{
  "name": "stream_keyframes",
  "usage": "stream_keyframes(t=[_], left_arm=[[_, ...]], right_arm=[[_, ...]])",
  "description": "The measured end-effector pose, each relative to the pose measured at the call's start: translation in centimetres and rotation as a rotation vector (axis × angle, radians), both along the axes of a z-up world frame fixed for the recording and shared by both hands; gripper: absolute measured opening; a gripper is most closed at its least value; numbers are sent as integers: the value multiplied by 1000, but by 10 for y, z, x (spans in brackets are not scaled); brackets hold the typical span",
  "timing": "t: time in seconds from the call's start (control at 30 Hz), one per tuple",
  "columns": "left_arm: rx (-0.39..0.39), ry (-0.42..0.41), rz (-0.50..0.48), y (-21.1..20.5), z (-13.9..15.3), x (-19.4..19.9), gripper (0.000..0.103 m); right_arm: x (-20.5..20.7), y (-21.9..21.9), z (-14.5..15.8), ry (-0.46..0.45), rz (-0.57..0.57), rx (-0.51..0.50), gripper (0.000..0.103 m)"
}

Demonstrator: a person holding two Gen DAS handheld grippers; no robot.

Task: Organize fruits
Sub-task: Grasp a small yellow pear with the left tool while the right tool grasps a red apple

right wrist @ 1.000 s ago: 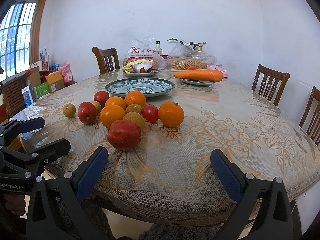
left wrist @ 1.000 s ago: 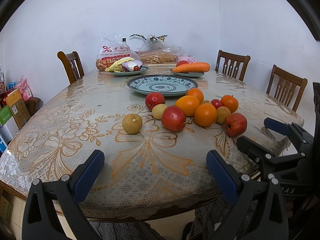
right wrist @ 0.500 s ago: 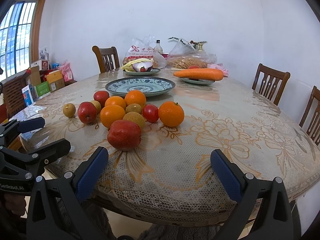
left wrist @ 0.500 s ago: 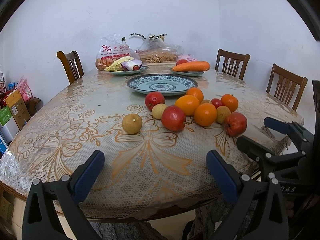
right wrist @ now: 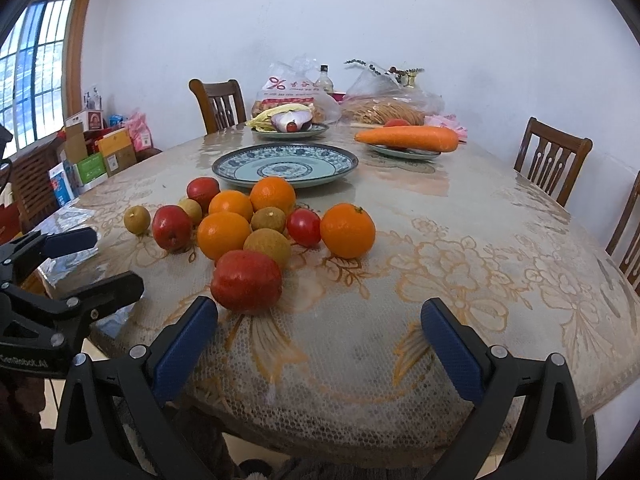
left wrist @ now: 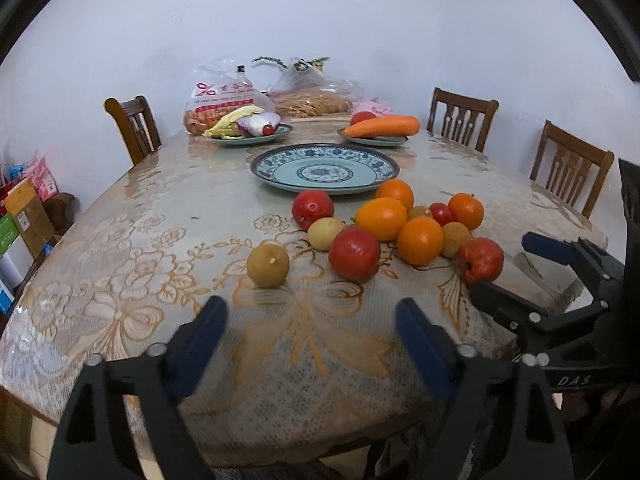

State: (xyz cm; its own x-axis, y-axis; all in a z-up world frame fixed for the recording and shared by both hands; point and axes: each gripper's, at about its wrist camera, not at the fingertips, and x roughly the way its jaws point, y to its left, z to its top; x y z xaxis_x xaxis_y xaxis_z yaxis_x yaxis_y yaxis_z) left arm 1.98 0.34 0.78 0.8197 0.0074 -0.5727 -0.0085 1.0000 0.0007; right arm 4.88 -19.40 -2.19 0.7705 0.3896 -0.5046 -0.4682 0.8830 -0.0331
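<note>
"DAS" is read on the black right gripper, "GenRobot.AI" on the left gripper; both gape empty, the left's jaws just narrowed; glossy red and orange round fruits are clustered near the lace-covered table's front edge.

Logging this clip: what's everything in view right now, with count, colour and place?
oranges: four, orange, in the cluster on the near table
apples: three, red, same cluster
small tomato: one, red, mid-cluster
round fruits: four, yellow-brown, one apart at the cluster's left
large plate: one, blue-patterned, bare, behind the cluster
carrot: one, orange, on a small plate at the far right
vegetable plate: one, holding corn and an onion, far left
plastic bags: two, clear, far edge
table: one, lace-patterned cover
chairs: three, brown wood, around the table
boxes: several, mixed colours, by the window
left gripper: blue pads, open, jaws just closing somewhat, nothing between
right gripper: blue pads, open, empty
</note>
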Motion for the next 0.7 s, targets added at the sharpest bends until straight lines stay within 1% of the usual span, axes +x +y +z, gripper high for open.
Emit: stream_keyframes(t=[0.1,0.17,0.2,0.23,0.27,0.3,0.33,0.37,0.43,0.47,0.5,0.53,0.57,0.6,0.7], left_arm=[[5,18,-5,0,0,7,85],[1,27,-12,1,1,12,78],[-2,30,-14,2,1,13,76],[-6,32,-18,3,2,15,72],[-10,32,-21,4,2,16,69],[-17,32,-23,7,3,17,67],[-30,33,-25,11,3,18,62],[-45,35,-27,14,4,19,60],[-95,44,-36,22,7,21,52],[-111,46,-39,25,8,22,47],[-135,49,-43,28,9,23,44],[-157,57,-47,31,9,24,39],[-170,65,-45,33,9,26,36],[-175,69,-42,34,9,27,35],[-174,68,-30,36,10,28,35]], right_arm=[[0,5,1,-18,3,-14,103],[-1,8,2,-32,4,-23,99],[-1,8,2,-33,10,-25,92],[-1,10,4,-27,30,-23,83],[-1,11,4,-22,41,-22,79],[-1,12,5,-16,55,-21,73],[-1,13,5,-12,70,-21,67],[-1,14,6,-11,76,-22,63],[-2,15,6,-20,79,-33,51],[-3,15,7,-26,75,-38,48],[-2,14,7,-27,71,-39,43],[-2,14,7,-26,65,-39,40],[-1,12,8,-24,64,-35,38],[0,11,8,-22,63,-30,36],[1,9,9,-12,71,-18,36]])
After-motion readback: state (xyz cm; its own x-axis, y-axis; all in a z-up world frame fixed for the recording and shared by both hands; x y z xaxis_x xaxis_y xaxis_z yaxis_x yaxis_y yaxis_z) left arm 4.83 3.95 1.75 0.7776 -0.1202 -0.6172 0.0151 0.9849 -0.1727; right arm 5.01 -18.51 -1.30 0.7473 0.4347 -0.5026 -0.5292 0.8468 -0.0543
